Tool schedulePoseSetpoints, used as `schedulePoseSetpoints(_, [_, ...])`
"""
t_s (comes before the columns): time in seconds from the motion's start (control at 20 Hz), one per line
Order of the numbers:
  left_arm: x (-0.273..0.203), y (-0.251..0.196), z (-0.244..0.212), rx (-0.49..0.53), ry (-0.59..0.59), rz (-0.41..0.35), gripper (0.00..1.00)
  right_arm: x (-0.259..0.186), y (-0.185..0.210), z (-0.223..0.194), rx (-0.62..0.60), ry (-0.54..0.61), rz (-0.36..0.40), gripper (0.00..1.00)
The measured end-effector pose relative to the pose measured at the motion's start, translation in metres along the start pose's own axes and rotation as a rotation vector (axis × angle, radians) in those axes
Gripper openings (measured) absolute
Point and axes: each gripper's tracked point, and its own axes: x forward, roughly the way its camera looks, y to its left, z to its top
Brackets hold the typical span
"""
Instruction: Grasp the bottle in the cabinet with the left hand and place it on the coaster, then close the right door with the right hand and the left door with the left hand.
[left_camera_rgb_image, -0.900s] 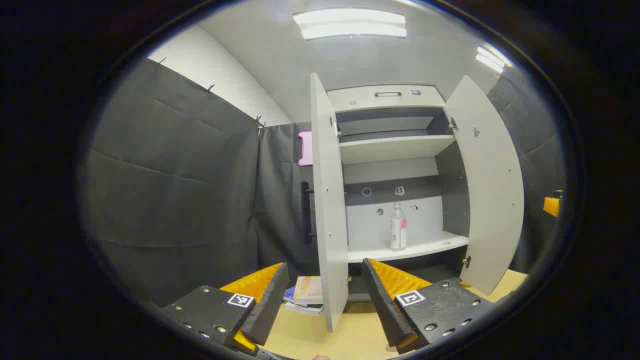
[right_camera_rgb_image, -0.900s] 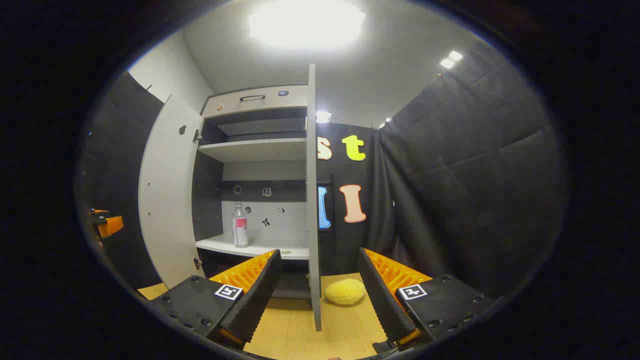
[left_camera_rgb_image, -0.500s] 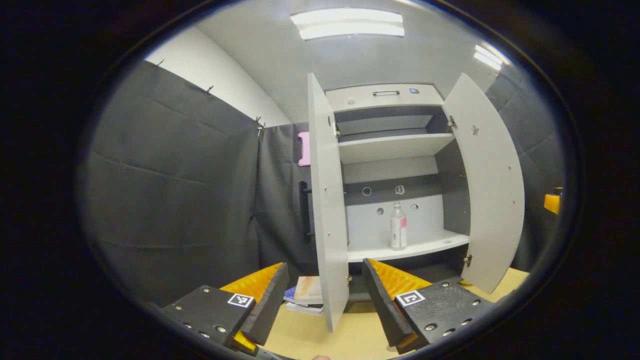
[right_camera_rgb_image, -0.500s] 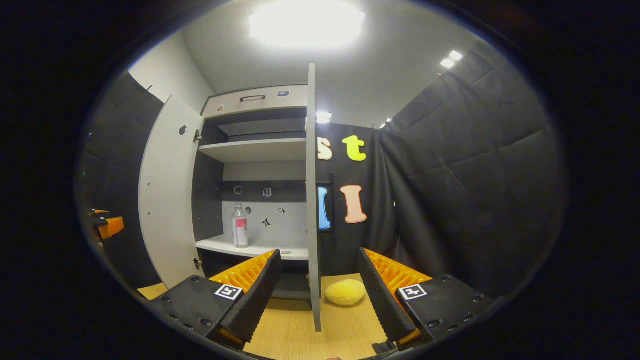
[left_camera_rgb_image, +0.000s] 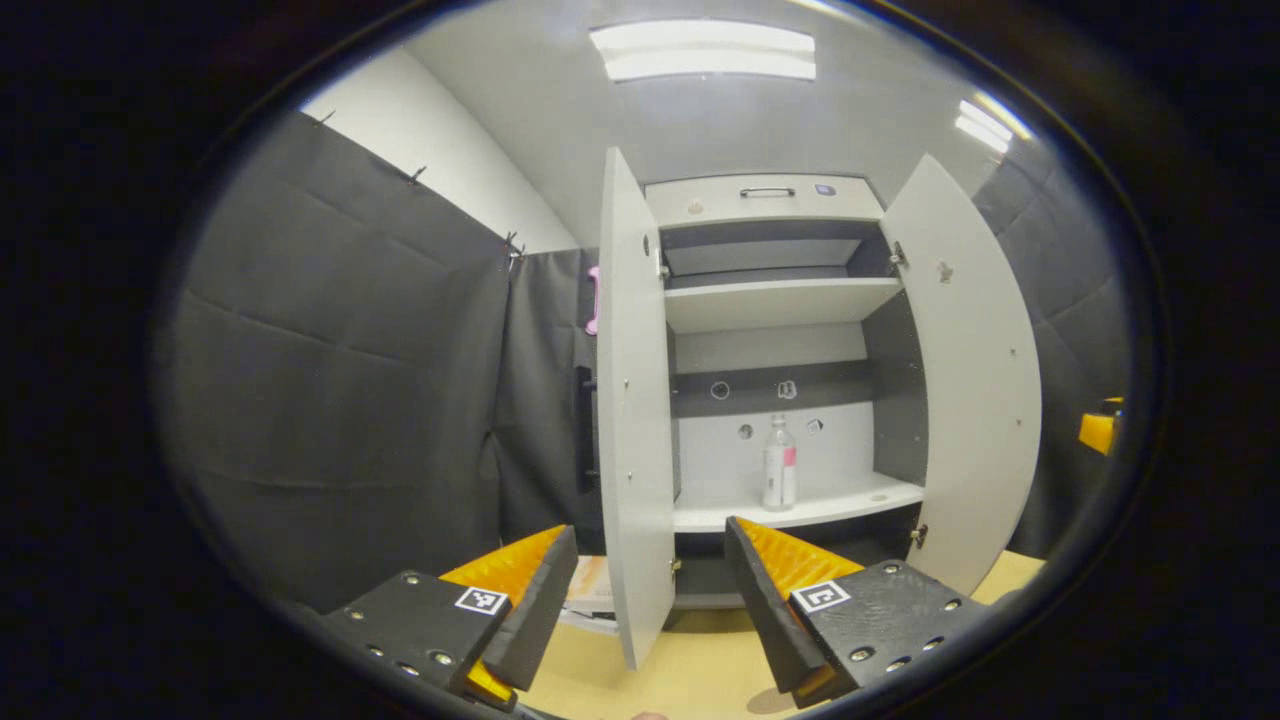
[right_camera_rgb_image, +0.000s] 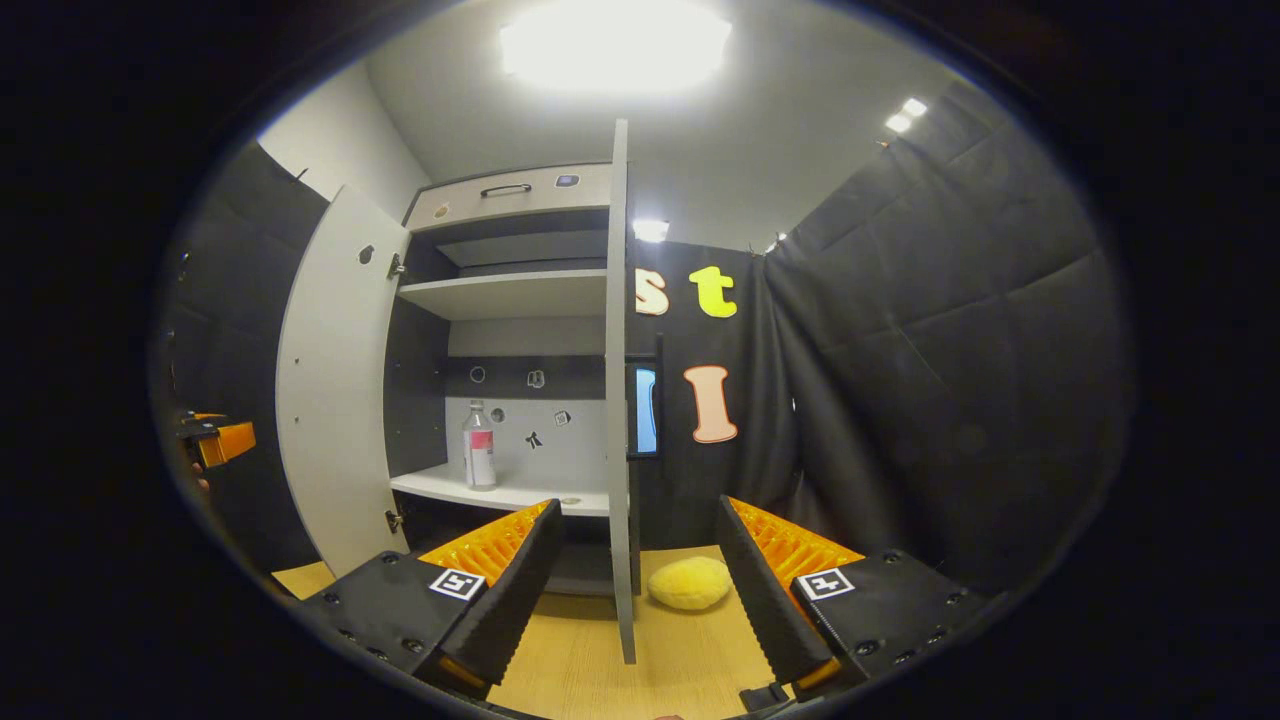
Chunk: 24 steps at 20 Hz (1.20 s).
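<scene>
A clear bottle (left_camera_rgb_image: 779, 465) with a pink-and-white label stands upright on the cabinet's lower white shelf (left_camera_rgb_image: 830, 500). Both doors are swung open: the left door (left_camera_rgb_image: 630, 420) and the right door (left_camera_rgb_image: 975, 400). My left gripper (left_camera_rgb_image: 650, 530) is open and empty, low in front of the left door's edge and well short of the bottle. In the right gripper view the bottle (right_camera_rgb_image: 479, 447) shows past the left door (right_camera_rgb_image: 335, 400), and the right door (right_camera_rgb_image: 620, 400) stands edge-on. My right gripper (right_camera_rgb_image: 637, 508) is open and empty, straddling that door's line from a distance.
The cabinet stands on a light wooden table (right_camera_rgb_image: 600, 650). A yellow soft lump (right_camera_rgb_image: 690, 583) lies on the table right of the right door. Books (left_camera_rgb_image: 592, 598) lie behind the left door. An upper shelf (left_camera_rgb_image: 780, 300) is bare. Black cloth walls close in both sides.
In the left gripper view the cabinet and bottle have drifted left and slightly down, hiding more of the books. The right gripper view has barely shifted. Both grippers stay open.
</scene>
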Motion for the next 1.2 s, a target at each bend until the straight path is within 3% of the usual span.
schedulePoseSetpoints(0.25, [0.012,-0.034,0.01,0.008,-0.022,-0.034,0.87,0.001,-0.011,-0.011,0.019,0.008,0.028,0.97])
schedulePoseSetpoints(0.4, [0.021,-0.056,0.018,-0.003,-0.035,-0.071,0.92,0.001,-0.018,-0.016,0.027,0.006,0.046,0.98])
schedulePoseSetpoints(0.5, [0.028,-0.069,0.024,-0.004,-0.046,-0.095,0.87,-0.001,-0.022,-0.02,0.04,0.015,0.052,0.98])
schedulePoseSetpoints(0.55, [0.032,-0.076,0.027,-0.002,-0.048,-0.107,0.94,-0.002,-0.023,-0.02,0.046,0.013,0.054,0.98])
schedulePoseSetpoints(0.6, [0.037,-0.082,0.028,-0.002,-0.048,-0.12,0.87,-0.002,-0.025,-0.019,0.046,0.008,0.055,0.98])
schedulePoseSetpoints(0.65, [0.043,-0.088,0.03,-0.004,-0.048,-0.133,0.87,-0.002,-0.026,-0.02,0.045,0.005,0.055,0.98])
schedulePoseSetpoints(0.7, [0.049,-0.095,0.032,-0.007,-0.05,-0.147,0.94,-0.002,-0.029,-0.021,0.043,0.006,0.053,0.98])
schedulePoseSetpoints(1.15, [0.13,-0.14,0.026,-0.032,-0.05,-0.256,0.94,0.006,-0.036,-0.021,0.015,0.0,-0.009,0.97])
schedulePoseSetpoints(1.2, [0.139,-0.145,0.025,-0.036,-0.05,-0.267,0.87,0.008,-0.037,-0.019,0.01,-0.004,-0.017,0.96])
